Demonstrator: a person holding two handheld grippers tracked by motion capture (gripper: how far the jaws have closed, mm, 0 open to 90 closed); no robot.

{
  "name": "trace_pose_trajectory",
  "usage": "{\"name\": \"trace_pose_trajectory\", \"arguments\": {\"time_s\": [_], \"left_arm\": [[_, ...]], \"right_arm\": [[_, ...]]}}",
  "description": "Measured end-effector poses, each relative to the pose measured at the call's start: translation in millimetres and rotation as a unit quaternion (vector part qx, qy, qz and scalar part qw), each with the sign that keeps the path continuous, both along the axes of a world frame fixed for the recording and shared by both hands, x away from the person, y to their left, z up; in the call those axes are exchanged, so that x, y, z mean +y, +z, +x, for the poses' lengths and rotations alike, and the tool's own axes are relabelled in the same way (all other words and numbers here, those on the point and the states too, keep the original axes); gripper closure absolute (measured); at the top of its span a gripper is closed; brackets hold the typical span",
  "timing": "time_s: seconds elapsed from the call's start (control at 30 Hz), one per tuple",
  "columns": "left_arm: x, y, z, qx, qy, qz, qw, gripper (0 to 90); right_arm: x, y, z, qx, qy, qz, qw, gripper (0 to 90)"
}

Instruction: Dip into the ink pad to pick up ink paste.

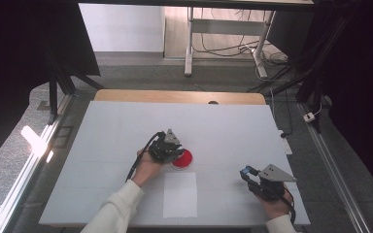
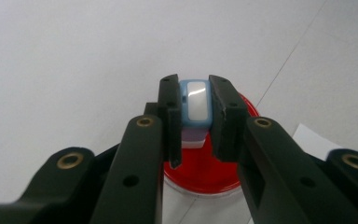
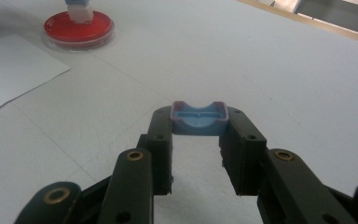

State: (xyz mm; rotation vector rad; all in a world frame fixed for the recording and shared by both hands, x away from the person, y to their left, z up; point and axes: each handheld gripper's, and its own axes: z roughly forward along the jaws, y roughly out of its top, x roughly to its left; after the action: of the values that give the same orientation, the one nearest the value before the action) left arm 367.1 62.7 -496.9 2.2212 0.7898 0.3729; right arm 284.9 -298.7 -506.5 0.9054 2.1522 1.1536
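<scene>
On the white desk (image 1: 111, 145), clamping a blue stamp (image 2: 196, 105) over the red dish (image 2: 203, 175) with the left claw (image 2: 196, 116), gripping a blue cap (image 3: 199, 119) well apart with the right claw (image 3: 199, 122).

Red dish (image 1: 183, 158), white paper (image 1: 180, 194), light-blue stamp (image 2: 196, 102), blue cap (image 3: 199, 117).

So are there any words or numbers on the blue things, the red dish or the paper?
None can be read: the blue block in the left gripper, the blue cap in the right gripper, the red dish and the white paper all look blank.
</scene>
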Motion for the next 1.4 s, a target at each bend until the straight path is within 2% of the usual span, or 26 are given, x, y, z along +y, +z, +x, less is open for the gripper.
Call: {"name": "trace_pose_trajectory", "arguments": {"time_s": [0.17,0.5,0.6,0.87,1.23,1.4], "left_arm": [[4.6,13.5,-3.8,-0.018,0.009,-0.020,0.9996,75.9],[9.2,20.1,-6.8,0.008,-0.012,-0.048,0.9987,75.8],[7.5,17.3,-5.6,0.018,-0.020,-0.042,0.9988,75.7],[4.0,9.1,-3.3,0.026,-0.023,-0.027,0.9990,75.7],[1.7,2.2,-1.2,0.023,-0.017,-0.019,0.9994,75.7],[0.0,2.3,-2.4,0.018,-0.018,-0.009,0.9996,75.8]], "right_arm": [[-1.2,-0.1,0.6,0.001,-0.001,0.002,1.0000,65.5],[-1.3,0.4,0.1,0.000,0.000,0.002,1.0000,65.4],[-1.2,0.4,0.0,0.000,0.001,0.003,1.0000,65.5],[-1.3,0.4,0.1,0.000,0.000,0.002,1.0000,65.5],[-1.2,0.1,0.1,0.001,0.001,0.001,1.0000,65.4],[-1.3,0.1,0.1,0.001,0.000,0.001,1.0000,65.4]]}}
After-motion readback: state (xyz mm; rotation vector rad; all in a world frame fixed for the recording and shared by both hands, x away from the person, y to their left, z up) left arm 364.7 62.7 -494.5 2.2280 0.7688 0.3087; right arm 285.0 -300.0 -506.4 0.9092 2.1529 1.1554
